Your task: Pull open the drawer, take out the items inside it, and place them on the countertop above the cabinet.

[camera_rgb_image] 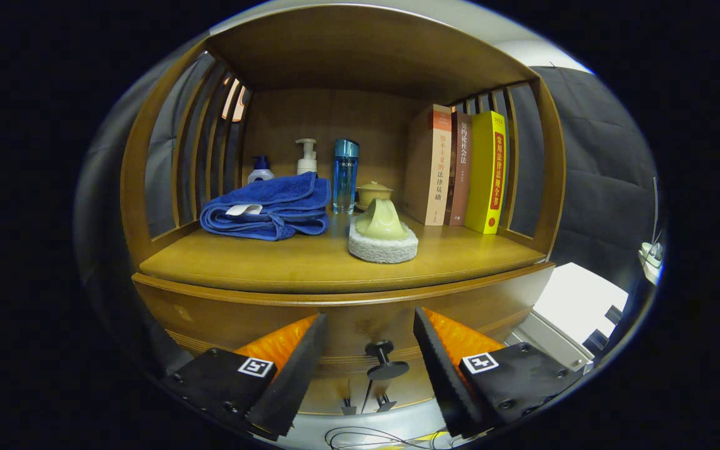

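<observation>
The gripper is spread wide, its two fingers standing either side of the drawer knob without touching it. The knob sits on the drawer front, which looks closed under the countertop. On the countertop, a folded blue towel lies toward the left rear, with two pump bottles behind it by the back wall. A tall blue bottle stands at the middle rear, and a small lidded jar is beside it. A scrubbing pad with a pale handle rests near the middle. Three books stand upright at the right rear corner.
</observation>
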`<state>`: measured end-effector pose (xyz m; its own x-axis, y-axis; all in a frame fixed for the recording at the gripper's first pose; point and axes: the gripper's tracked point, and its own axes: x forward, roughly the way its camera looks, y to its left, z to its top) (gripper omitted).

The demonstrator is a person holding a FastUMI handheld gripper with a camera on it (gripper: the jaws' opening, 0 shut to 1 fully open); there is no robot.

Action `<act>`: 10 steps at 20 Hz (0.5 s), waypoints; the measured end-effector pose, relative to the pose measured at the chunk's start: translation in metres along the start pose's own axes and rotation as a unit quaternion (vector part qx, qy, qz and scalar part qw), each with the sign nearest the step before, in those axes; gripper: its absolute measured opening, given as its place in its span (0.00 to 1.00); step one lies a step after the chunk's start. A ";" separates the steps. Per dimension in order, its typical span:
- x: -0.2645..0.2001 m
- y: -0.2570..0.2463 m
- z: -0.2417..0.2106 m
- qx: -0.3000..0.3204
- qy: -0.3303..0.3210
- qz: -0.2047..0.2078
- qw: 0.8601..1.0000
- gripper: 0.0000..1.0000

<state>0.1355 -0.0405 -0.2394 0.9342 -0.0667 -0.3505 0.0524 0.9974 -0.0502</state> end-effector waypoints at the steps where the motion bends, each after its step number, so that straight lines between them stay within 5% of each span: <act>1: 0.000 -0.001 0.001 -0.001 -0.001 -0.004 1.000 0.94; 10: -0.007 0.005 0.037 -0.022 -0.034 -0.004 0.999 0.98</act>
<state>0.1423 -0.0344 -0.2024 0.9557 -0.0706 -0.2858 0.0453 0.9945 -0.0942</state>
